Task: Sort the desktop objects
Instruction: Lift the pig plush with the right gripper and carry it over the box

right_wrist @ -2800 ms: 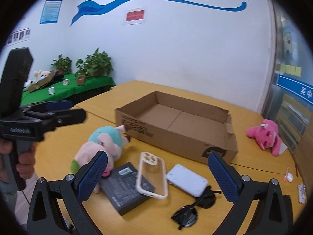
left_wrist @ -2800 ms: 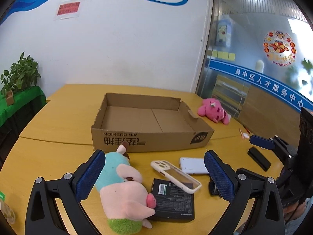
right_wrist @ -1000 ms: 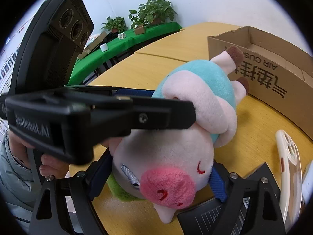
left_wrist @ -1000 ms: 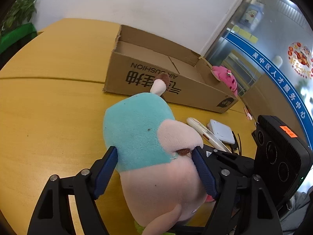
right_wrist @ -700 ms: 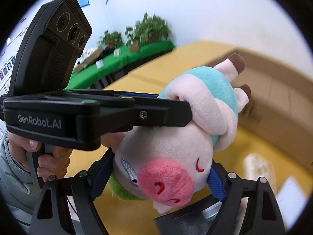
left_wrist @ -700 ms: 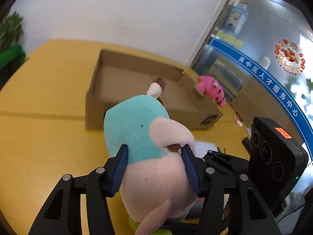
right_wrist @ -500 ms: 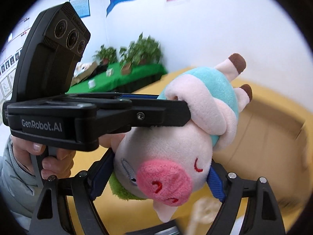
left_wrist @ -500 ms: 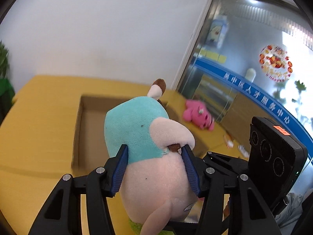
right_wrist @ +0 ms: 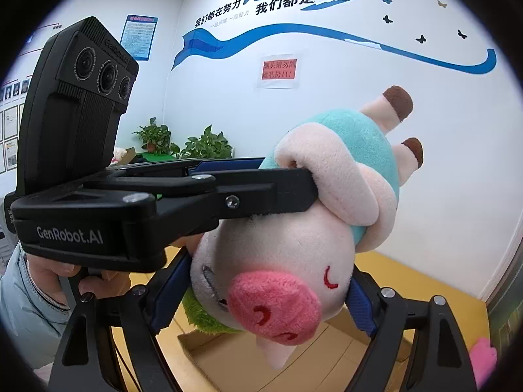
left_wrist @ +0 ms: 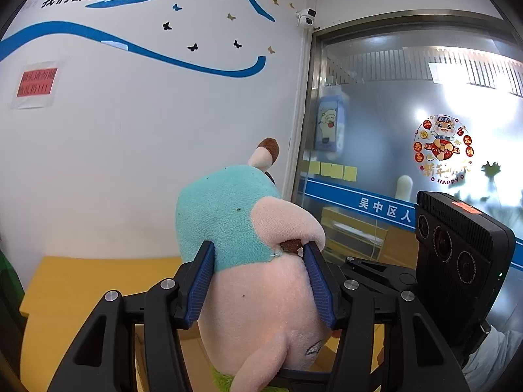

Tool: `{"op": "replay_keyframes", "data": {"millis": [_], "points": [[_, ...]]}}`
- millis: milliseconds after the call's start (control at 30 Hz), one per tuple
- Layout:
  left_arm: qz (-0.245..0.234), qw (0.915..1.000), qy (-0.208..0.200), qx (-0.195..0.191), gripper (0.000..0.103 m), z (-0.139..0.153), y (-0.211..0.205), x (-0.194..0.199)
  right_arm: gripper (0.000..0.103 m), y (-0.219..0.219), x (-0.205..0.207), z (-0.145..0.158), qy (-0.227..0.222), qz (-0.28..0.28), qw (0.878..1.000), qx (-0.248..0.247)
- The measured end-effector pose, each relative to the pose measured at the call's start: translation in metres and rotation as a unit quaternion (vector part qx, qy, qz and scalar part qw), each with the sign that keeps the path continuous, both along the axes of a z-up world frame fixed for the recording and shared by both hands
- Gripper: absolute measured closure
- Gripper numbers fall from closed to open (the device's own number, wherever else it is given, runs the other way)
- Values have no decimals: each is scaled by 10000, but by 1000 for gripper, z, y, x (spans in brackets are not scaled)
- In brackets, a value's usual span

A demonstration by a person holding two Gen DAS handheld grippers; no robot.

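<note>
Up in the air, the plush pig (left_wrist: 248, 261) is clamped by both grippers at once. Seen from the right wrist, the person's hand (right_wrist: 75, 274) at far left grips the handle of the left gripper (left_wrist: 258, 277), whose blue pads press the toy's sides below its teal back. Further right, the right gripper (right_wrist: 261, 297) pinches the pig's head, snout towards the lens. Below it lies the open cardboard box (right_wrist: 235, 359) on the yellow table (right_wrist: 425, 277), and at the far right edge a pink plush toy (right_wrist: 483, 359).
</note>
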State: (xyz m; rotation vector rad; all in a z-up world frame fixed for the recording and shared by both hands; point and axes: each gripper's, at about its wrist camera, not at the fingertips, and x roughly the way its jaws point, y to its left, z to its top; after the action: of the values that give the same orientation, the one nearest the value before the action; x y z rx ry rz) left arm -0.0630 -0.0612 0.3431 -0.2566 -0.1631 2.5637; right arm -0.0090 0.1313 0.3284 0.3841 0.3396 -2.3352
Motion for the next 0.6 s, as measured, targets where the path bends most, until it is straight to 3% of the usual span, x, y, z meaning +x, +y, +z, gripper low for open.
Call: {"op": "replay_keyframes", "data": {"millis": [267,600], "points": [[136,9997,-162,-110,45,-6,-6,-52,19,-7,-46,0,-210,88,9997,-117],[450,9938,-998,-206,50,-78,-18,-144,19,-31,-133,-66,-1027,170,9944,-172]]}}
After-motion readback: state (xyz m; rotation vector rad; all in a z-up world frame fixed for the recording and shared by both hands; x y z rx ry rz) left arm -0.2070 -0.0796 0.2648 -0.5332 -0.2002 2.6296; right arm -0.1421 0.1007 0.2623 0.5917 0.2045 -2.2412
